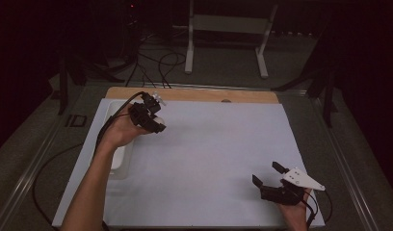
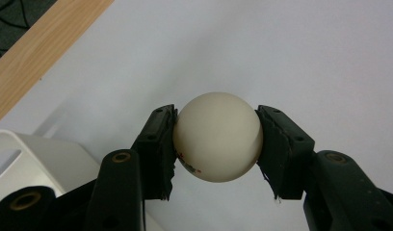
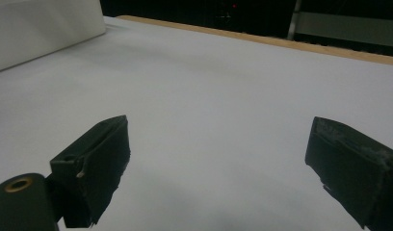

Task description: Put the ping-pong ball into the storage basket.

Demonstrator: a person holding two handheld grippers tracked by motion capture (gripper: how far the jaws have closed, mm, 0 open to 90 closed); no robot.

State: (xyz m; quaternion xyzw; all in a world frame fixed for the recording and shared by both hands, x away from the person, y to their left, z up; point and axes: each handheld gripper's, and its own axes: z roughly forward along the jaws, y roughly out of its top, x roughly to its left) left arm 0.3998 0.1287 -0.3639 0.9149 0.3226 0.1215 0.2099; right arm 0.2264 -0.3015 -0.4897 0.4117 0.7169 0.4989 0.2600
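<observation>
Dim room, white table: upper left, left gripper clenched on ball beside tray; lower right, right gripper released, idle; next, probably carrying and placing.

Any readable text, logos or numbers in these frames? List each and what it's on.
None readable.
Cream-white round ball clamped in the left gripper: a small dark and red print low on its left side, too small and cut off to read.
White plastic bin, white table sheet, right gripper: no markings visible.
</observation>
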